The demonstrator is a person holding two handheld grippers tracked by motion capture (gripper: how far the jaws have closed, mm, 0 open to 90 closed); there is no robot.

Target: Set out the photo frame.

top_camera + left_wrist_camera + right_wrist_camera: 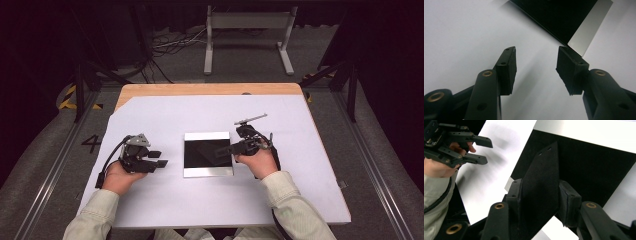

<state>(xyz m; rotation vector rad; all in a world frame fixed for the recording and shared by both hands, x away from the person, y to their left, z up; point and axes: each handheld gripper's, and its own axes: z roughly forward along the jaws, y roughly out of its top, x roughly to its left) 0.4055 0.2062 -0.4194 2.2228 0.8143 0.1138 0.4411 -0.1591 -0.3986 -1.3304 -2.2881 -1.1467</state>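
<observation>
My right gripper [539, 202] holds a thin black plate [541, 187] between its fingers, over the black tray [208, 154] at tabletop centre. At nine o'clock, my left gripper [536, 67] rests, fingers wide, empty.

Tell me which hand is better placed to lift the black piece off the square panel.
Right. The right gripper already has the black textured piece between its jaws over the square panel. The left gripper sits open beside the panel's left edge, holding nothing.
</observation>
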